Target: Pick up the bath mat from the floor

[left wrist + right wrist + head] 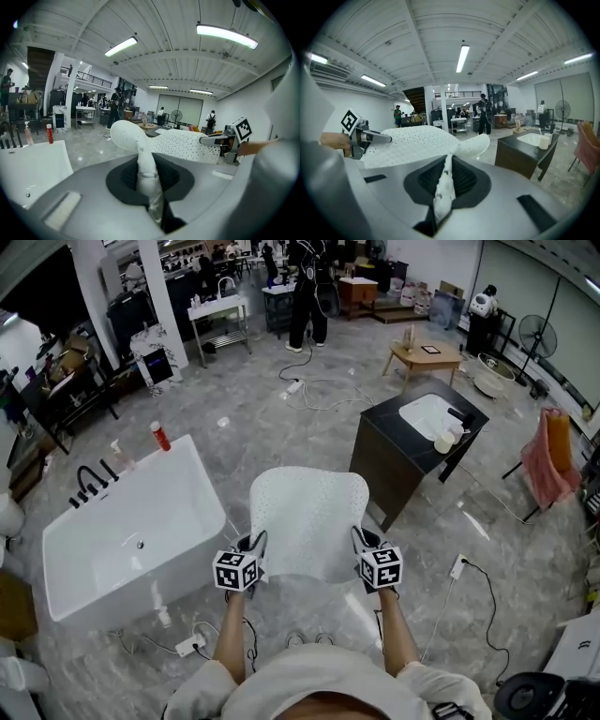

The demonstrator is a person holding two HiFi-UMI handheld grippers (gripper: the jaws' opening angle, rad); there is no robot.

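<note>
The bath mat (307, 519), white and dotted with small holes, hangs in the air between my two grippers, stretched out away from me. My left gripper (255, 549) is shut on its near left corner, my right gripper (360, 542) on its near right corner. In the left gripper view the pinched mat (145, 164) rises out of the shut jaws, and the right gripper (225, 139) shows across it. In the right gripper view the mat's edge (444, 187) is clamped the same way, with the left gripper (370, 137) at the mat's other corner.
A white bathtub (131, 535) stands on the floor at my left, with a red bottle (160, 436) on its rim. A dark cabinet with a sink (417, 451) stands at my right. Cables and a power strip (189, 644) lie near my feet. People (307, 292) stand far off.
</note>
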